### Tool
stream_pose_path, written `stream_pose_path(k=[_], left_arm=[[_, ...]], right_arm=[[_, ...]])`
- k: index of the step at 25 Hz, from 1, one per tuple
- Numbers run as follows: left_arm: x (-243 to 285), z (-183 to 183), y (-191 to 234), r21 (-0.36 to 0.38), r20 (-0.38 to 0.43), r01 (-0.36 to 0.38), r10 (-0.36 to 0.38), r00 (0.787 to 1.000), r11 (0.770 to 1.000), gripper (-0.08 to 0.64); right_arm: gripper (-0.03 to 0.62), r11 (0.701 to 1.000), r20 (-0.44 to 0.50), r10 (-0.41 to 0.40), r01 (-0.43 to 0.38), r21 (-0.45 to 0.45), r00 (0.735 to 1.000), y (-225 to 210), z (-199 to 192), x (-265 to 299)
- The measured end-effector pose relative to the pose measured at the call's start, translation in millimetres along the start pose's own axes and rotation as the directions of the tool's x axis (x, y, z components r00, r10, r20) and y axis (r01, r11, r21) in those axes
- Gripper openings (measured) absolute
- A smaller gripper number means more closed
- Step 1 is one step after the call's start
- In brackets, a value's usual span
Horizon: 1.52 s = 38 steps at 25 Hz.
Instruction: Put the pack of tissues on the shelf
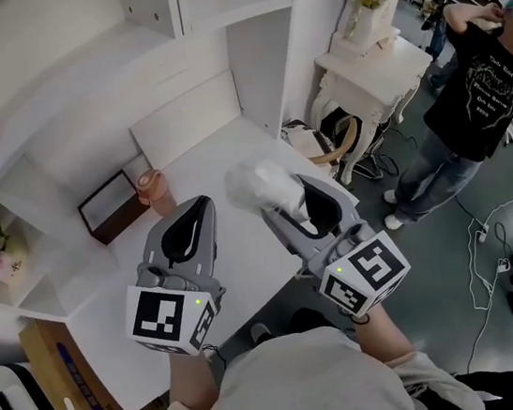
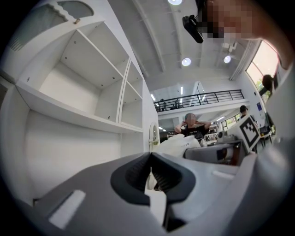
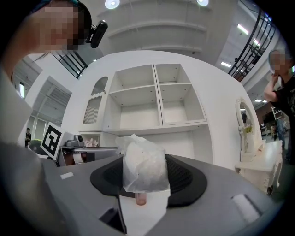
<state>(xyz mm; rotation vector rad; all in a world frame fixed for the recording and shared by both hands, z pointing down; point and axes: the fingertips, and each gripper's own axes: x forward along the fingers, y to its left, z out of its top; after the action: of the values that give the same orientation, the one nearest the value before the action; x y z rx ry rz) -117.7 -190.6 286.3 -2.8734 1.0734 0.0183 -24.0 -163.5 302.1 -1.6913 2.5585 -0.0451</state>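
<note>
1. Grip first: the fingers of my right gripper [image 1: 287, 206] are clamped on the pack of tissues [image 3: 144, 168], which is held in the air above the right edge of the surface [image 1: 221, 152].
2. My left gripper [image 1: 195, 225] hangs just beside it over the front edge of the surface, fingers together with nothing between them.
3. The shelf [image 3: 154, 99] rises from the back edge of the surface, its white compartments facing the pack.
4. A brown box [image 1: 110, 207] and a pink cup [image 1: 154, 191] stand just beside each other near the back left corner.
5. A person [image 1: 479, 87] stands on the floor, well apart from the right edge, near a white dressing table [image 1: 369, 65].
</note>
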Motion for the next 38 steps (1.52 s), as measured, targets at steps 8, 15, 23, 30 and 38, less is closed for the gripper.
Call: stream_pose_path(k=[8, 15, 23, 30, 38], left_arm=[[7.1, -1.8, 7.0, -0.003, 0.000, -0.007, 0.007, 1.000, 1.000, 0.000], [25.8, 7.8, 12.7, 0.003, 0.007, -0.050, 0.050, 0.999, 0.999, 0.000], [56.7, 15.9, 14.3, 0.005, 0.016, -0.108, 0.107, 0.994, 0.994, 0.000], [86.0, 15.7, 20.0, 0.010, 0.005, -0.162, 0.162, 0.987, 0.987, 0.000], [108.1, 17.1, 30.4, 0.018, 0.003, -0.235, 0.235, 0.972, 0.972, 0.000]], right_arm=[[0.242, 1.000, 0.011, -0.012, 0.013, -0.008, 1.000, -14.9, 5.8, 8.4], [0.242, 1.000, 0.029, 0.007, -0.006, -0.031, 1.000, -43.1, 28.0, 20.2], [0.244, 0.996, 0.058, 0.050, -0.046, -0.071, 0.997, -83.5, 59.2, 39.1], [0.242, 0.992, 0.079, 0.096, -0.088, -0.092, 0.992, -119.9, 78.1, 63.9], [0.244, 0.983, 0.098, 0.170, -0.161, -0.090, 0.981, -147.5, 98.2, 93.1]])
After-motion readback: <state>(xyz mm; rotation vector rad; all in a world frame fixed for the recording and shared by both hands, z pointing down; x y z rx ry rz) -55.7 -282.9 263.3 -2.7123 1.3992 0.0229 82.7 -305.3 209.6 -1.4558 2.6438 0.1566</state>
